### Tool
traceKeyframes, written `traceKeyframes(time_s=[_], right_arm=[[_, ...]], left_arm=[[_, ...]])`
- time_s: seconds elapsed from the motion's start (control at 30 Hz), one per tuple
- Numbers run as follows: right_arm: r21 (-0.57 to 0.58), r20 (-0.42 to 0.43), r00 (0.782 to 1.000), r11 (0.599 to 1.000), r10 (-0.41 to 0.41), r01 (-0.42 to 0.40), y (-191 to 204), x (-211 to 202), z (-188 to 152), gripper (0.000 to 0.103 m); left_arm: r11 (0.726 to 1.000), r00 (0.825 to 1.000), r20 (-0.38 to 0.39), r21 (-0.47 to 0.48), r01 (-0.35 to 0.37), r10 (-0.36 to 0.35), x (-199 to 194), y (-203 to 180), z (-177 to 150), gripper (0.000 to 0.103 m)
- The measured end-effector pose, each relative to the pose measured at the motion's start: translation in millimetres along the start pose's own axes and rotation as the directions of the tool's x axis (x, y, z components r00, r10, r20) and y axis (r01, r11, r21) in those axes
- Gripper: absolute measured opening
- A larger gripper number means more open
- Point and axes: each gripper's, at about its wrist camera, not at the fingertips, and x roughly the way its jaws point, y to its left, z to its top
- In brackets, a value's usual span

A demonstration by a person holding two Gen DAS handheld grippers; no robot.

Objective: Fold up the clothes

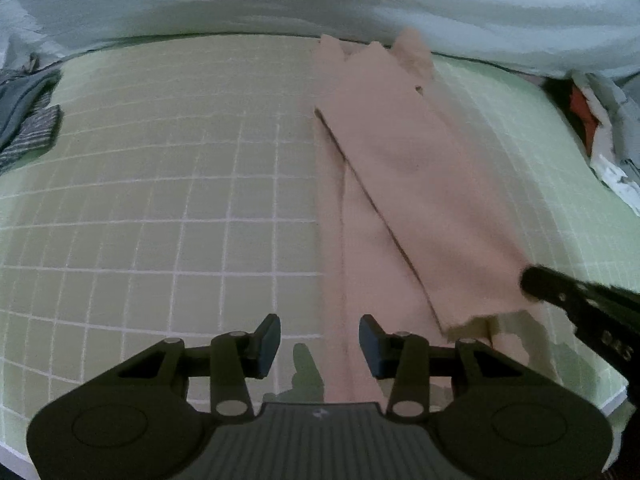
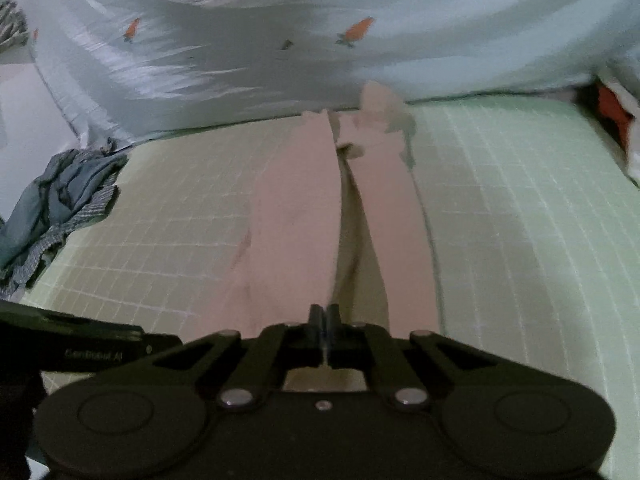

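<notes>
One pink garment [image 1: 404, 184] is spread on a pale green gridded mat [image 1: 160, 200], its long axis running from the near edge to the far edge, where two narrow tails end against a pale sheet printed with carrots [image 1: 480, 8]. In the right wrist view the garment is seen to split into two long strips with a strip of mat between them. Two grippers are counted. The right gripper [image 2: 324, 314] is pressed together at the garment's near end, with a thin edge of pink cloth apparently pinched between its pads; that near corner is seen lifted and rumpled in the left wrist view. The left gripper [image 1: 320, 346] is held half spread above the near left edge of the garment, gripping nothing, the cloth lying just ahead and to its right. The right gripper is judged to be the nearer for carrying the near end toward the far end. One heap of grey-blue clothes [image 2: 60, 208] is seen at the far left of the mat, and another bundle with a red patch [image 1: 588, 120] at the far right.
</notes>
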Motion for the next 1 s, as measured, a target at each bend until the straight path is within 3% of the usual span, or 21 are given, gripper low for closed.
traceKeyframes(time_s=[0.3, 0.37, 0.43, 0.63, 0.7, 0.8, 0.83, 0.93, 0.97, 1.0], right_arm=[[0.087, -0.093, 0.993, 0.993, -0.076, 0.084, -35.9, 7.4, -27.7, 0.003], [0.087, -0.106, 0.990, 0.991, -0.092, 0.101, -37.9, 11.8, -30.9, 0.013], [0.093, -0.113, 0.988, 0.989, -0.100, 0.111, -39.7, 15.1, -34.2, 0.047], [0.102, -0.124, 0.986, 0.987, -0.112, 0.125, -43.2, 23.5, -41.2, 0.075], [0.094, -0.118, 0.986, 0.987, -0.121, 0.132, -42.9, 26.7, -40.9, 0.078], [0.068, -0.110, 0.987, 0.990, -0.114, 0.122, -40.9, 27.3, -41.2, 0.078], [0.057, -0.105, 0.988, 0.992, -0.109, 0.116, -39.9, 27.5, -41.4, 0.072], [0.015, -0.094, 0.992, 0.996, -0.084, 0.085, -35.7, 27.9, -41.1, 0.047], [0.008, -0.098, 0.992, 0.997, -0.074, 0.075, -34.5, 27.9, -40.0, 0.041], [0.017, -0.104, 0.993, 0.999, -0.050, 0.052, -34.9, 27.9, -39.2, 0.025]], left_arm=[[1.000, 0.997, -0.074, 0.028, 0.008, -0.006, 17.7, -11.4, -13.0, 0.046], [1.000, 0.996, -0.084, 0.029, 0.009, -0.006, 20.0, -14.0, -16.3, 0.046], [1.000, 0.996, -0.092, 0.029, 0.008, -0.005, 22.2, -16.3, -19.4, 0.046], [1.000, 0.996, -0.090, 0.013, 0.007, -0.006, 27.8, -23.3, -28.0, 0.046], [1.000, 0.996, -0.085, 0.007, 0.010, -0.009, 29.2, -25.4, -29.1, 0.046], [0.999, 0.997, -0.073, 0.023, 0.033, -0.031, 30.3, -25.5, -34.8, 0.044], [0.999, 0.997, -0.069, 0.031, 0.044, -0.042, 28.7, -25.0, -38.4, 0.044], [0.996, 0.995, -0.065, 0.025, 0.080, -0.079, 27.8, -22.0, -40.4, 0.040], [0.996, 0.994, -0.067, 0.021, 0.091, -0.090, 28.2, -21.8, -40.4, 0.030], [0.993, 0.990, -0.073, 0.005, 0.121, -0.121, 29.1, -19.5, -40.3, 0.022]])
